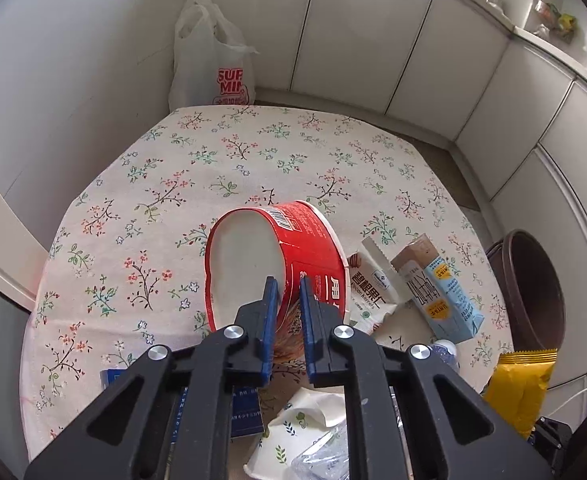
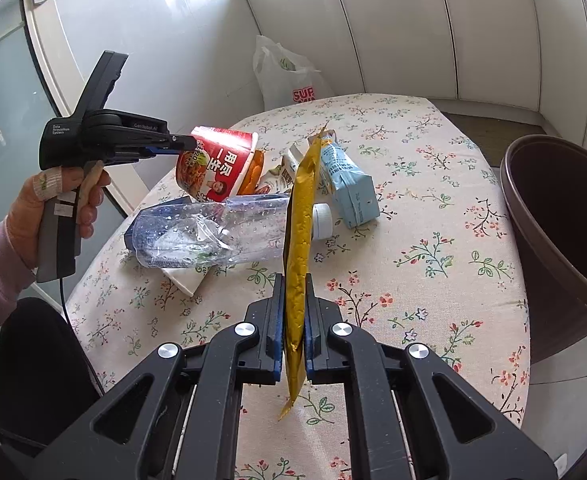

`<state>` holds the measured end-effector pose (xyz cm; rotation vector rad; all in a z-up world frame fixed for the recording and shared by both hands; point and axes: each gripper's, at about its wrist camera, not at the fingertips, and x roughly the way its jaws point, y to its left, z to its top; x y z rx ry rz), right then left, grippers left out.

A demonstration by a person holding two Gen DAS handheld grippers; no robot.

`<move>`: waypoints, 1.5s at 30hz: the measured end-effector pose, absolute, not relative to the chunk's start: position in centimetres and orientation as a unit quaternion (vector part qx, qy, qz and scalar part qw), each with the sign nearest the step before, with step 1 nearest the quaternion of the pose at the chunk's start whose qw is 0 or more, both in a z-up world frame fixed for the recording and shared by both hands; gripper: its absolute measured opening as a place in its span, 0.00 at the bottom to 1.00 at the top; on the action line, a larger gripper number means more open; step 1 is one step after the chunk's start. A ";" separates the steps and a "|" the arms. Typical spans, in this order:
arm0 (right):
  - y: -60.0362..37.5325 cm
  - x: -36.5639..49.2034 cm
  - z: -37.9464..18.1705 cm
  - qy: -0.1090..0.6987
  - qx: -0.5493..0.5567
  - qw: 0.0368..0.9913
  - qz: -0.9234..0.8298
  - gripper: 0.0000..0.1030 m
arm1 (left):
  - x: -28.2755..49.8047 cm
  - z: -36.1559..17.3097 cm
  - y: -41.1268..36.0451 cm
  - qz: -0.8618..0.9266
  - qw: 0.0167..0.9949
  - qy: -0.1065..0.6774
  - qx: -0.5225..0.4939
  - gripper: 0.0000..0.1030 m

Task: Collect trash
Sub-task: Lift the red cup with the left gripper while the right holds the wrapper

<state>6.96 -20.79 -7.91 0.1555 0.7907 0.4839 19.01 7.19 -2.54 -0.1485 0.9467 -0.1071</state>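
My left gripper (image 1: 289, 284) is shut on the rim wall of a red paper noodle cup (image 1: 309, 248), which hangs tilted above the table with its white inside facing left. From the right wrist view the same left gripper (image 2: 181, 144) holds the red cup (image 2: 217, 168) clear of the cloth. My right gripper (image 2: 294, 280) is shut on a yellow snack wrapper (image 2: 299, 216), held edge-on and upright. The yellow wrapper (image 1: 521, 388) also shows at the lower right of the left wrist view. A brown bin (image 2: 561, 216) stands at the table's right edge.
On the flowered tablecloth (image 2: 433, 208) lie a crushed clear plastic bottle (image 2: 213, 232) with a white cap, a light-blue carton (image 2: 345, 184), a nut-snack packet (image 1: 373, 284), a crumpled paper cup (image 1: 301, 432) and a blue box (image 1: 245, 412). A white plastic bag (image 1: 209, 56) stands beyond the far edge.
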 end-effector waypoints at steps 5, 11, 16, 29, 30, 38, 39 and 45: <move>-20.8 7.0 -7.9 0.382 0.074 0.891 0.234 0.08 | 19.1 -2.6 8.6 -0.023 0.884 0.456 -0.102 0.77; -20.4 7.2 -8.2 0.388 0.071 0.887 0.239 0.08 | 19.6 -3.2 12.0 -0.004 0.870 0.454 -0.192 0.94; -20.1 7.3 -8.4 0.392 0.068 0.884 0.244 0.08 | 20.9 -6.5 14.4 -0.011 0.834 0.489 -0.257 0.94; -19.9 8.3 -9.5 0.411 0.075 0.874 0.249 0.09 | 26.8 -11.4 11.2 -0.039 0.776 0.529 -0.342 0.94; -19.9 8.3 -9.5 0.410 0.077 0.874 0.249 0.09 | 26.7 -11.1 10.6 -0.041 0.782 0.525 -0.335 0.94; -20.6 7.9 -8.7 0.394 0.090 0.879 0.251 0.09 | 24.4 -5.6 4.8 -0.050 0.863 0.465 -0.193 0.88; -20.7 7.8 -8.6 0.392 0.091 0.880 0.251 0.09 | 24.2 -5.1 4.5 -0.049 0.868 0.459 -0.184 0.88; -21.7 7.2 -7.5 0.370 0.112 0.888 0.248 0.09 | 21.5 -0.5 3.2 -0.057 0.897 0.415 -0.143 0.88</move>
